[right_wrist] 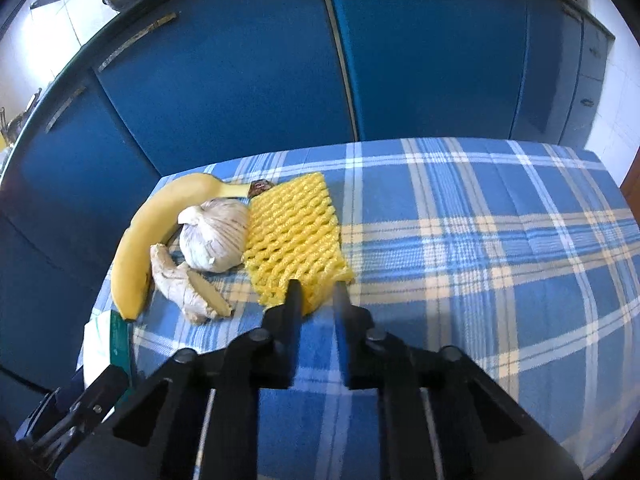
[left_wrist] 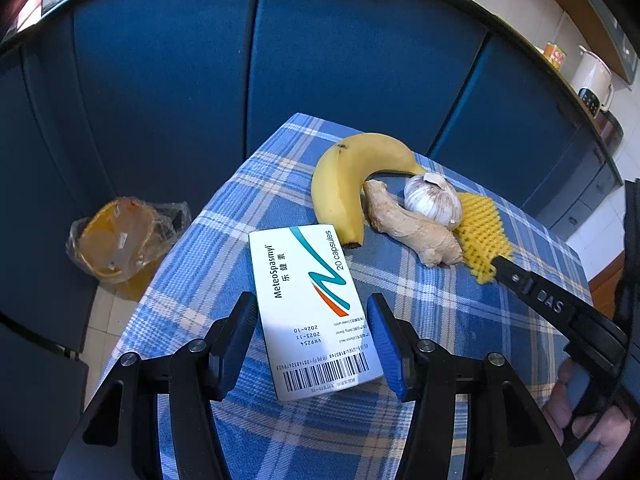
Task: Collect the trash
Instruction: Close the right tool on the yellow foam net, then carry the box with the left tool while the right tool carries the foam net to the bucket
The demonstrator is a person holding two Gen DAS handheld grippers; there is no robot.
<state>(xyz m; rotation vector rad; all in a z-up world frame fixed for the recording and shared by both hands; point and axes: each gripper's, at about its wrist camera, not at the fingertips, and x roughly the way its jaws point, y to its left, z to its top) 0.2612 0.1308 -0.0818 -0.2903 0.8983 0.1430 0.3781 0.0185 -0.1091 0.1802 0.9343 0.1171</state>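
Observation:
A white medicine box (left_wrist: pixel 310 308) lies on the blue plaid tablecloth (left_wrist: pixel 224 240). My left gripper (left_wrist: pixel 312 332) has its blue pads against the box's two long sides, shut on it. A yellow foam fruit net (right_wrist: pixel 294 236) lies right of the garlic. My right gripper (right_wrist: pixel 317 292) is closed on the net's near edge, a strip of yellow foam pinched between its black fingers. In the left wrist view the right gripper (left_wrist: pixel 502 266) reaches in from the right onto the net (left_wrist: pixel 480 232). The box's end (right_wrist: pixel 106 344) shows at the far left of the right wrist view.
A banana (left_wrist: pixel 344 184), a ginger root (left_wrist: pixel 412 228) and a garlic bulb (left_wrist: pixel 432 200) lie together beside the net. On the floor to the left stands a yellow bin lined with a clear bag (left_wrist: pixel 120 236). Blue cabinet doors (left_wrist: pixel 168 80) rise behind the table.

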